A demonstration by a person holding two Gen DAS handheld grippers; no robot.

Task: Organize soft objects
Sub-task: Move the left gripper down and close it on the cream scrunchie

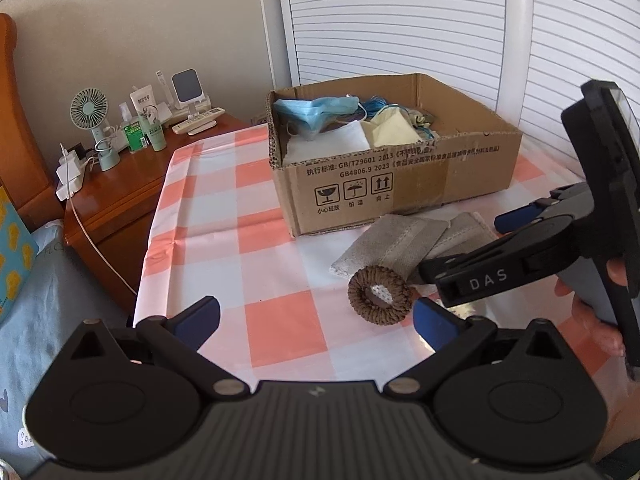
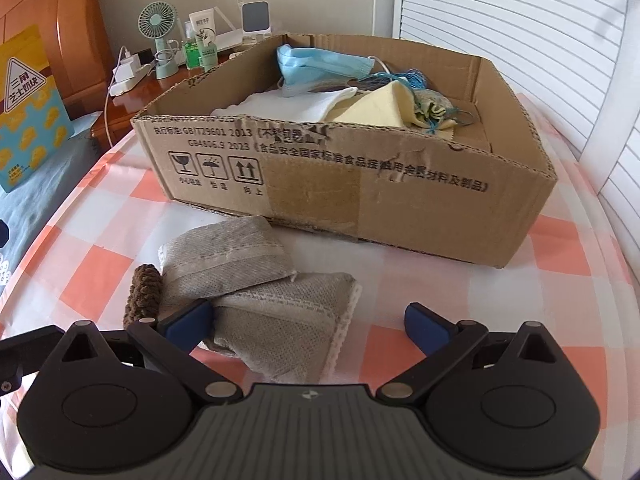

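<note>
Sorting partway: open brown cardboard box (image 2: 360, 196) already holding a blue face mask (image 2: 320, 66), white cloth (image 2: 304, 106) and pale yellow cloth (image 2: 380, 110).

Two grey woven cloths (image 2: 256, 280) and a brown braided ring (image 1: 379, 295), possibly a hair tie, are lying outside on the pink-and-white checked tablecloth (image 1: 224, 216). Right gripper (image 2: 308, 326) is hovering spread over the grey cloths; left gripper (image 1: 320, 316) is gaping, empty. Wooden nightstand (image 1: 120, 196), louvred doors (image 1: 400, 20) behind.

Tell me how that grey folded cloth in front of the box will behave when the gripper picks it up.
The grey cloth lies loosely folded, its layers already slumped, so it will probably droop and unfold when lifted. It looks thin and woven, so likely light, and grippy rather than slippery. The brown hair tie sits against its edge and may get dragged along.
</note>
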